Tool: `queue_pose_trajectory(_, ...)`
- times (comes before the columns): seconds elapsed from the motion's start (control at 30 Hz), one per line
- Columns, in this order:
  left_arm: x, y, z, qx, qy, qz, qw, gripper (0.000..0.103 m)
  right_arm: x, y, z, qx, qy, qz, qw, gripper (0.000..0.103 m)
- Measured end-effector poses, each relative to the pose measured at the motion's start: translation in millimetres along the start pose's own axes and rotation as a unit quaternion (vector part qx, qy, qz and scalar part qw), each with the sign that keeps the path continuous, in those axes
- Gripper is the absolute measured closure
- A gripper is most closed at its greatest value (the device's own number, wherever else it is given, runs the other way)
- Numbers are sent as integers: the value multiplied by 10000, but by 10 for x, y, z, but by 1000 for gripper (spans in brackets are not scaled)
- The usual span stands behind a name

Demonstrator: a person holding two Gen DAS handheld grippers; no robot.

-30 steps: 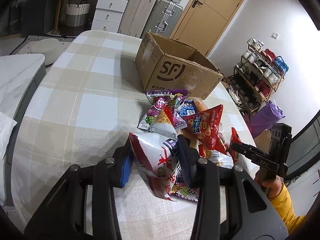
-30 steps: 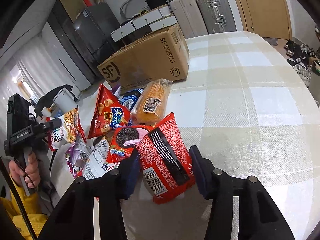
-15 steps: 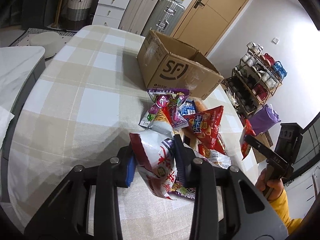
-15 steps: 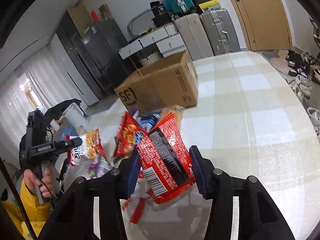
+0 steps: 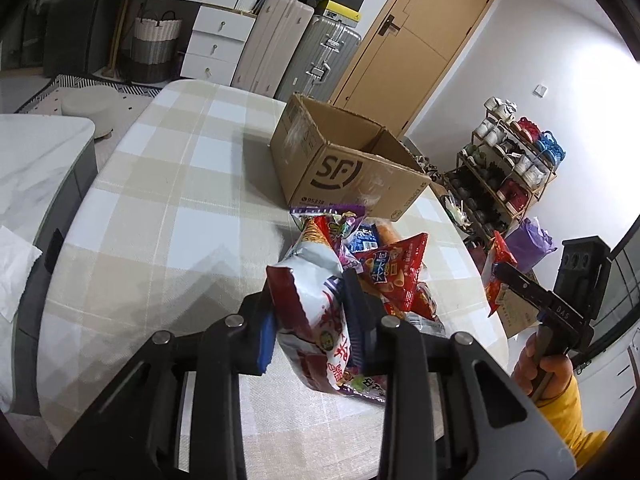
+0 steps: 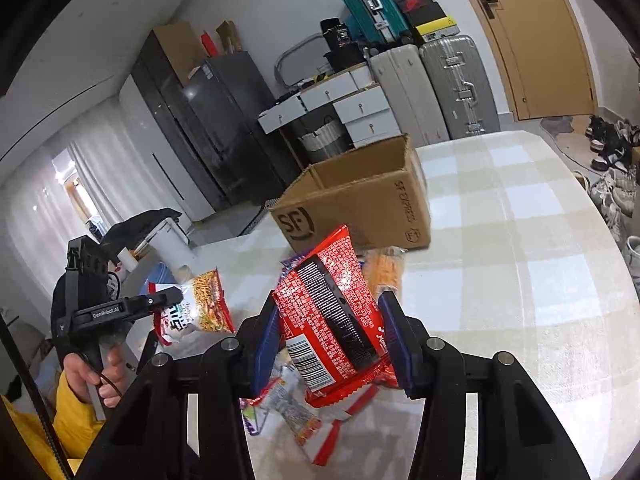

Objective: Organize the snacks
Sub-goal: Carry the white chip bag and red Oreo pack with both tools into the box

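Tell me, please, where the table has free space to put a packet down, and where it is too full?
Free: the checked tablecloth left of the cardboard box in the left wrist view, and the wide stretch to the box's right in the right wrist view. Crowded: the snack pile just in front of the box.

A wooden door (image 5: 412, 36), suitcases (image 5: 316, 60) and white drawers (image 5: 216, 48) are seen; daylight, perhaps curtained (image 6: 100, 184), enters.

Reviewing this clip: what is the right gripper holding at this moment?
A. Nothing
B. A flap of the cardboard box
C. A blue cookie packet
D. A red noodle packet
D: in the right wrist view the right gripper's tongs press on both sides of a red noodle packet, lifted clear of the table in front of the cardboard box.
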State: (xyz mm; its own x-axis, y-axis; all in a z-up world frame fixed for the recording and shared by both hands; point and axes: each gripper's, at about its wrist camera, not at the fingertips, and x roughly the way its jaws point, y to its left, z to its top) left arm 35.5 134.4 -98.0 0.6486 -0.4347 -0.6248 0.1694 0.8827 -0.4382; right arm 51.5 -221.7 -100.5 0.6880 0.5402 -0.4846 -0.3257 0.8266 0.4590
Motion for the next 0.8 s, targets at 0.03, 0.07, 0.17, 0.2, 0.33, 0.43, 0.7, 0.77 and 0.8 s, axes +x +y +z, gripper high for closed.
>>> queue_pose_trajectory(0.03,3,1,1,4,6,6,10000,77,7,18,10,-32,-10,-10,10000,54)
queue_pose_trajectory(0.07,33,10,-8,17,54,40,10000,77,11,32,16,-47,-10,-4,10000,54)
queue_pose_trajectory(0.17,150,95,-59,-171,186,-12,9997,77,45,46,19,-2,1,50,10000,54)
queue_pose_trajectory(0.2,182,106,-74,-205,211,-28,9996,77,53,58,12,10,11,61,10000,54)
queue_pose_trajectory(0.33,188,101,-93,-173,178,-51,9997,78,54,98,13,-22,24,91,10000,54)
queue_pose_trajectory(0.43,120,41,-46,-85,41,-74,9999,78,44,126,61,-51,-12,111,9999,54)
queue_pose_trajectory(0.7,-44,-128,139,82,-187,-225,9995,78,-35,300,338,-243,-176,267,9992,54)
queue_pose_trajectory(0.77,-101,-190,221,160,-271,-263,9992,78,-52,342,418,-287,-212,313,9989,54)
queue_pose_trajectory(0.8,-130,-219,265,183,-320,-279,9989,78,-56,359,467,-297,-230,341,9987,54)
